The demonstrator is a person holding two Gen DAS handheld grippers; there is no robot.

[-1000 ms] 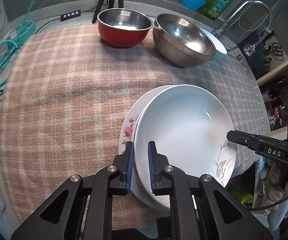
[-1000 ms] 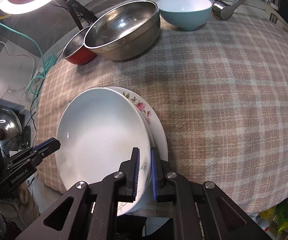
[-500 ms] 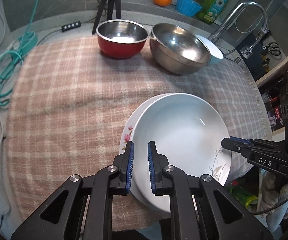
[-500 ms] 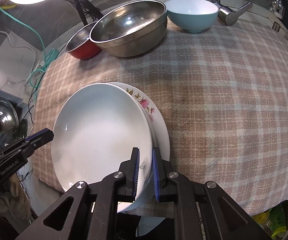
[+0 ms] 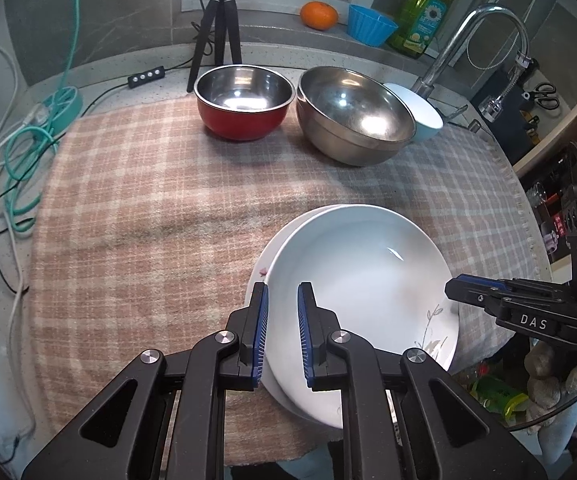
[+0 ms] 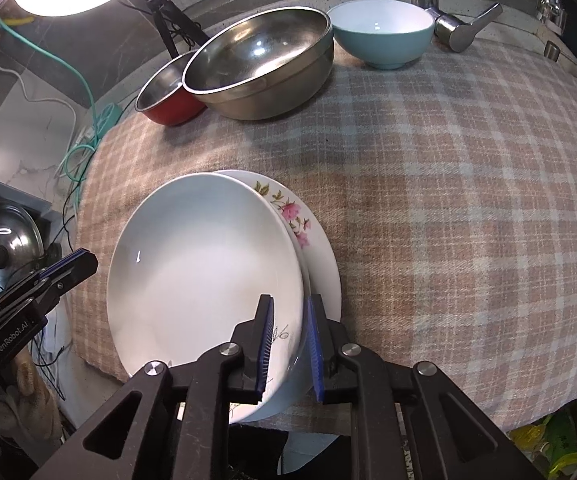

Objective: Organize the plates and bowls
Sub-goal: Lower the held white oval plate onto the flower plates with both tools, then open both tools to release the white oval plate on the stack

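Note:
A plain white deep plate point(image 5: 352, 280) point(image 6: 200, 272) lies on top of a flowered plate point(image 5: 262, 270) point(image 6: 312, 248) near the front edge of the plaid cloth point(image 5: 148, 200). My left gripper point(image 5: 280, 292) is shut on the white plate's left rim. Its tip also shows at the left in the right wrist view point(image 6: 84, 258). My right gripper point(image 6: 290, 302) straddles the white plate's right rim. Its jaws are opening, and the rim sits loosely between the blue pads. The right gripper's tip also shows in the left wrist view point(image 5: 454, 286).
At the back of the cloth stand a red bowl point(image 5: 244, 120), a large steel bowl point(image 5: 352, 128) and a light blue bowl point(image 6: 384, 32). A faucet point(image 5: 468, 32) rises behind them. A tripod point(image 5: 218, 20) and cables point(image 5: 28, 140) sit at the back left.
The white plate has slid left over the flowered plate, so more flowers show on its right side. The right gripper's jaws have spread a little. The left wrist view has tilted up.

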